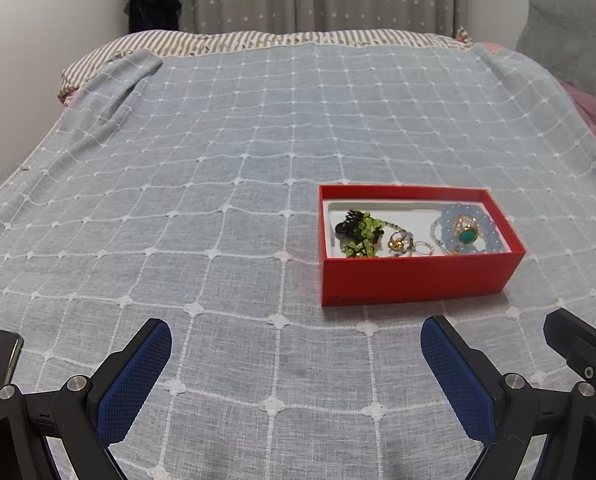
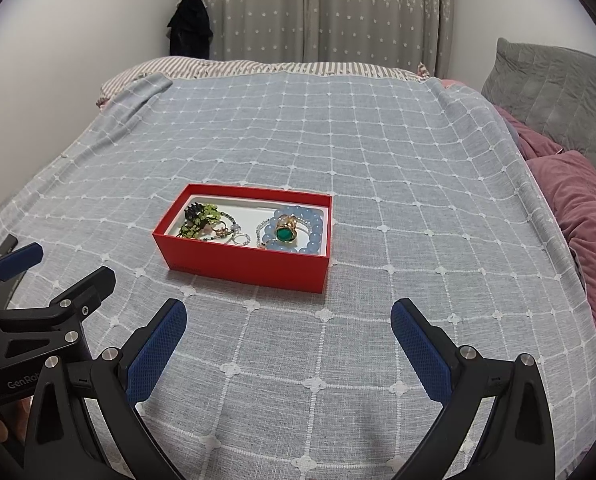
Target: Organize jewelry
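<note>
Nearest in view, the left gripper (image 1: 296, 344) hovers over the blue-grey checked bedspread (image 1: 226, 152) with its blue-padded fingers spread wide and nothing between them; the right gripper (image 2: 289, 322) is likewise spread and empty just beside it. Beyond both, well apart from the fingertips, sits the red box (image 2: 245, 258), to the far right of the left gripper and slightly left of centre ahead of the right one. It is open-topped with a white lining. At its left end lie a black hair claw (image 1: 347, 224) and a green beaded piece (image 1: 362, 237), then small rings (image 1: 401, 240); at its right end a pale blue bead bracelet (image 2: 311, 236) encircles a gold ring with a green stone (image 2: 286, 232). Farther off stand star-patterned curtains (image 2: 321, 12).
</note>
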